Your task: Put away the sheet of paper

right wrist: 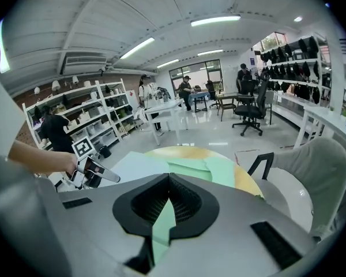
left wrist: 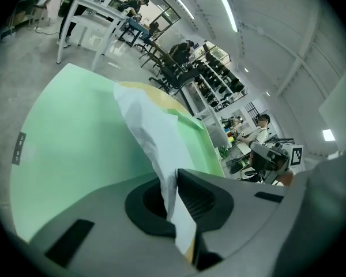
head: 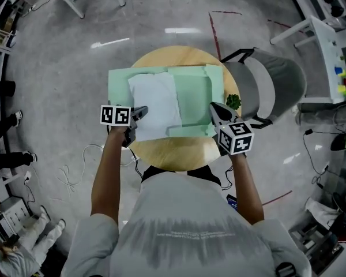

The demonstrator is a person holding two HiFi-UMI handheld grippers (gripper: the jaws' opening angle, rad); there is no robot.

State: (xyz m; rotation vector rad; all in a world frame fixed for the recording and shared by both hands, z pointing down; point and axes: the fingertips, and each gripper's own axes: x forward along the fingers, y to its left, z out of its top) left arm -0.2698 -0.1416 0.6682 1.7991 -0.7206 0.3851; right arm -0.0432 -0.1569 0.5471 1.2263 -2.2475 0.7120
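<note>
The sheet of paper [head: 154, 105] lies on the open green folder [head: 121, 85], on the round bench [head: 173, 149]. It looks thin, light and floppy. It could crease or tear, so it needs a gentle pull. The left claw [head: 144, 111] is clenched on its near left edge, a good place to hold. The right claw [head: 215, 108] is clenched on the folder's near right edge.

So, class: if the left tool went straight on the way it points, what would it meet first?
The left tool, shut on the white sheet, would probably meet the green folder first; depth is unclear.
</note>
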